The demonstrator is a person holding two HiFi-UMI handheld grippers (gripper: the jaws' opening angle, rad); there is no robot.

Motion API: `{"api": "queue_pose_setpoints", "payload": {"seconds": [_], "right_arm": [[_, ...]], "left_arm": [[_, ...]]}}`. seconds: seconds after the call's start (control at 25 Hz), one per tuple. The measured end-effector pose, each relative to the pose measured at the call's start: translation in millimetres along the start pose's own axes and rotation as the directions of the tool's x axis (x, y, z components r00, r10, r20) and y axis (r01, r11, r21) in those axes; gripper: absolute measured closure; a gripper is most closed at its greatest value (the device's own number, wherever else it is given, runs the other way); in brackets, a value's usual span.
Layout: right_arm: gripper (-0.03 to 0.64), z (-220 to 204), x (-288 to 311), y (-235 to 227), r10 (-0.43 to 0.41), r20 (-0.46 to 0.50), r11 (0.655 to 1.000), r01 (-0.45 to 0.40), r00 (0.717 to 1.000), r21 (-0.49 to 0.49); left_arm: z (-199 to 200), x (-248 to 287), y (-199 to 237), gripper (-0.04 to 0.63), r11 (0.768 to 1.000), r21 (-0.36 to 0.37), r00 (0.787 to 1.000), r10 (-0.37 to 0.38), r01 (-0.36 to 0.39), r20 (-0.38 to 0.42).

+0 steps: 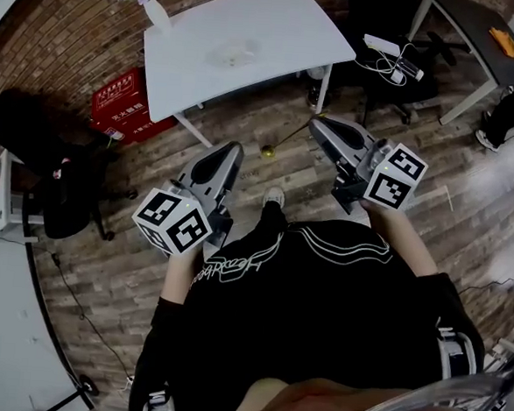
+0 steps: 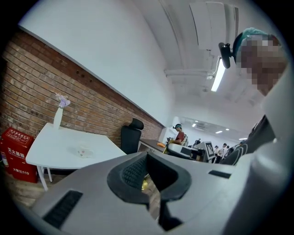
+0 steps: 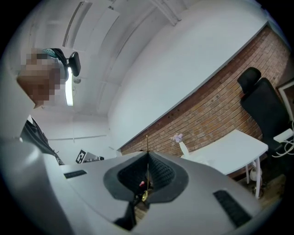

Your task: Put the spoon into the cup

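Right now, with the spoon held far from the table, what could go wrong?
The right gripper pinches the thin spoon only by its handle end, so the bowl may swing or slip. The clear cup on the white table is faint and easy to misjudge or tip. The vase stands near the table's corner and could be knocked.

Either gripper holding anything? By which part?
Right gripper has its jaws shut on the thin gold metal spoon, pinching its handle well away from the bowl. Left gripper holds nothing, jaws together.
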State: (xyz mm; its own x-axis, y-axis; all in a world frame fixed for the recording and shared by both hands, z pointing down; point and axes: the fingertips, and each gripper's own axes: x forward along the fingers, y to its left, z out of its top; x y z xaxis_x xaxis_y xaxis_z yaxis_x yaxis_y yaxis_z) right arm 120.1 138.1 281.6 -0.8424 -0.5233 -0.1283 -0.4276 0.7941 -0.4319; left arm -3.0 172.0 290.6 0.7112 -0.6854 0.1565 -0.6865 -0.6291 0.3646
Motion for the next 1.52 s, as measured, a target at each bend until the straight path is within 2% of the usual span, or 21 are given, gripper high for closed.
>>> {"api": "queue_pose_setpoints", "payload": {"seconds": [0.24, 0.6, 0.8, 0.96, 1.16, 1.52], "right_arm": [[0.617, 13, 63, -49, -0.021, -0.001, 0.999, 0.021, 1.0, 0.036], [0.617, 44, 160, -124, -0.076, -0.002, 0.997, 0.076, 0.997, 0.019], [0.617, 41, 177, -152, -0.117, 0.013, 0.993, 0.117, 0.993, 0.001], [0.617, 49, 215, -183, -0.151, -0.007, 0.989, 0.151, 0.989, 0.0], [0.617, 44, 228, -205, -0.173, -0.033, 0.985, 0.174, 0.984, 0.009], [0.617, 38, 264, -256, -0.145, -0.084, 0.988, 0.148, 0.986, 0.039]], "left_arm": [[33, 33, 72, 0.591, 1.0, -0.026, 1.0, -0.013, 0.013, -0.011], [89, 88, 187, 0.591, 0.998, -0.049, 0.999, -0.038, 0.037, -0.023], [88, 108, 218, 0.591, 0.997, -0.058, 0.997, -0.059, 0.056, -0.046], [102, 130, 263, 0.591, 0.994, -0.089, 0.995, -0.075, 0.068, -0.073], [96, 146, 283, 0.591, 0.99, -0.121, 0.993, -0.077, 0.067, -0.084], [93, 167, 328, 0.591, 0.986, -0.167, 0.996, -0.005, -0.011, -0.093]]}}
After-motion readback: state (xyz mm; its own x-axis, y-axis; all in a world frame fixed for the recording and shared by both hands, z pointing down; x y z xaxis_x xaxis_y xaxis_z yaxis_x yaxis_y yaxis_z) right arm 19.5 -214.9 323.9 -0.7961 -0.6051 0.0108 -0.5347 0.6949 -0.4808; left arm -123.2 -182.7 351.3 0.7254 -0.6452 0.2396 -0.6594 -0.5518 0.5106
